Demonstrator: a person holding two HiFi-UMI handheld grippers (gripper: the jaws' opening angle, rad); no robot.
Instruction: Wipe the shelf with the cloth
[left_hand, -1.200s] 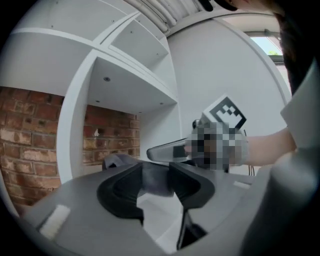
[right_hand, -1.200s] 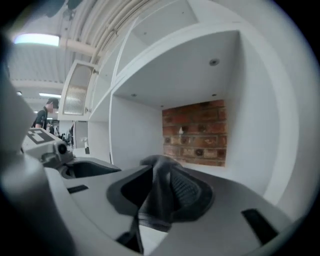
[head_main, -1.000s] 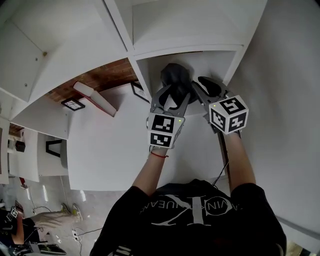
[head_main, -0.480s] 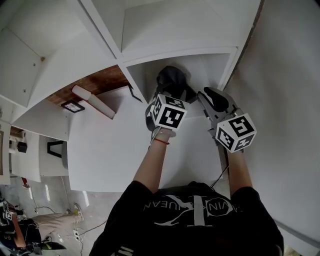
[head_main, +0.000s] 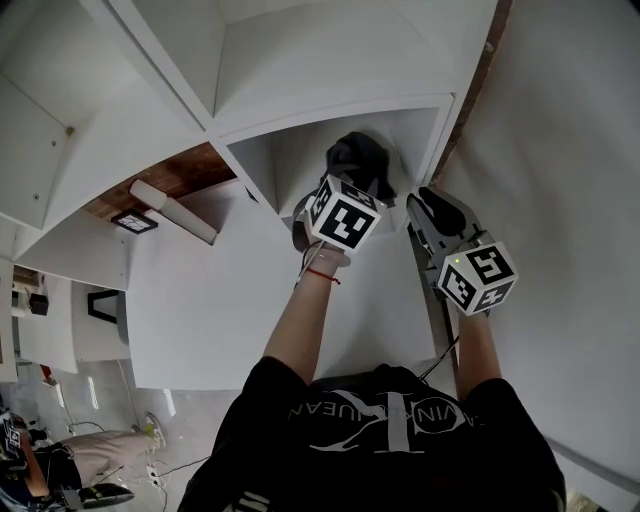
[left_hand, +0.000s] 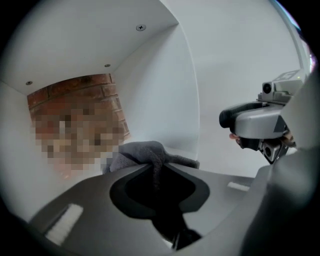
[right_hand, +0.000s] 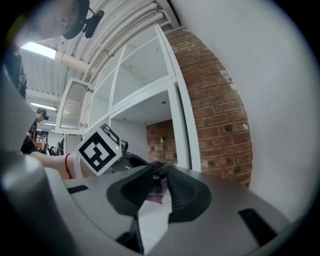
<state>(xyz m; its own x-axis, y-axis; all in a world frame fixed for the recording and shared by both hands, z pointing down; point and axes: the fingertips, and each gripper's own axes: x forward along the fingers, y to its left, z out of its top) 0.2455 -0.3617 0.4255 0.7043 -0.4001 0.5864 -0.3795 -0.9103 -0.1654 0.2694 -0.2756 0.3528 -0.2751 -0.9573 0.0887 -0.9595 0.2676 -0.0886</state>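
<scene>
A dark grey cloth (head_main: 360, 160) lies bunched at the mouth of a white shelf cubby (head_main: 300, 160). My left gripper (head_main: 350, 188) reaches into that cubby, and its marker cube covers most of the jaws in the head view. In the left gripper view the jaws are closing, and a fold of the cloth (left_hand: 145, 154) is pinched between the tips of my left gripper (left_hand: 157, 168). My right gripper (head_main: 434, 202) hovers outside the cubby, to the right of the cloth. Its tips (right_hand: 161, 170) meet, and a small purplish patch shows behind them, too unclear to name.
White dividers and the cubby's side wall (left_hand: 170, 90) box in the cloth. Red brick wall (right_hand: 215, 100) runs behind and to the right of the shelf. On the lower shelf to the left lie a white block (head_main: 172, 210) and a marker card (head_main: 133, 221).
My left gripper has rolled over and pushed into the cubby, and its wide jaws have come together on the cloth. My right gripper has drawn back toward the lower right.
</scene>
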